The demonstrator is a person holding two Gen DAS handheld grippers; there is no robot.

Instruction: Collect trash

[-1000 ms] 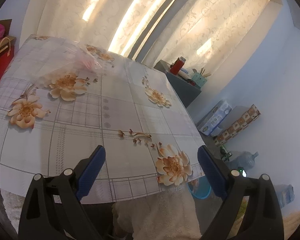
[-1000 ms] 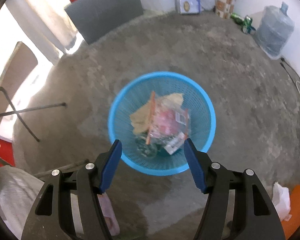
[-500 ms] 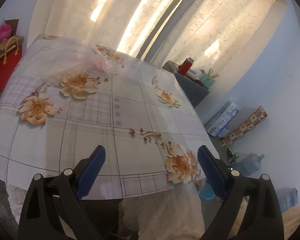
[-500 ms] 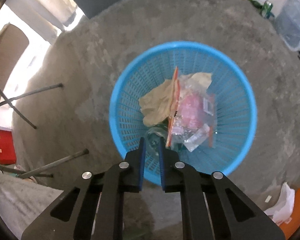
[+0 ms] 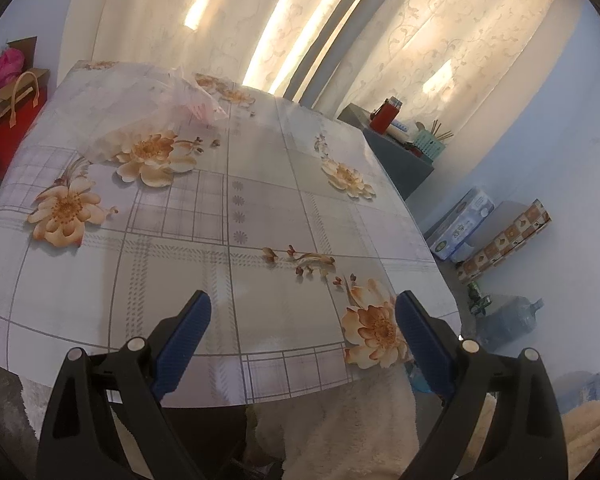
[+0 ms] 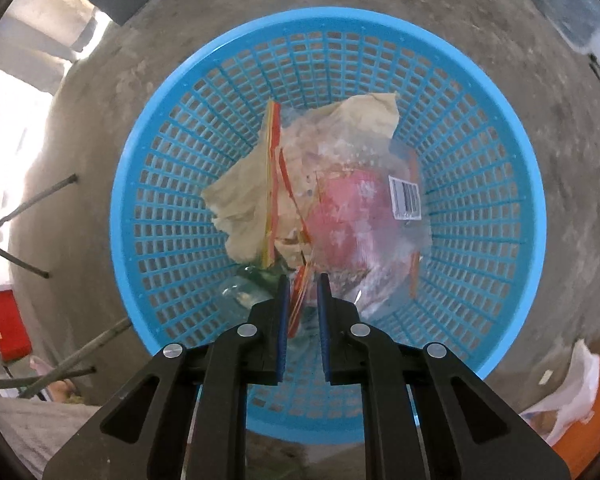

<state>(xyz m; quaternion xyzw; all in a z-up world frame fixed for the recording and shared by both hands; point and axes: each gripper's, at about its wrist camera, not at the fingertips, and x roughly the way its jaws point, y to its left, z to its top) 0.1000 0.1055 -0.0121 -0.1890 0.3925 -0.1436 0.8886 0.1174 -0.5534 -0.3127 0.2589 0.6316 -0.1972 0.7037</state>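
Concrete floor – blue basket (image 6: 512,200) | trash (image 6: 340,208) below right claw (image 6: 303,280) | claw nearly closed, gripping nothing

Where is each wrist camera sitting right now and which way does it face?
Left wrist: behind the left claw, angled down across the floral table toward curtains; open fingers and a fuzzy cream garment show.
Right wrist: behind the right claw, looking straight down into the blue basket of trash on the floor; nearly shut fingers show, a wrapper edge between them.
Shared: the blue basket peeks past the table edge in the left view.
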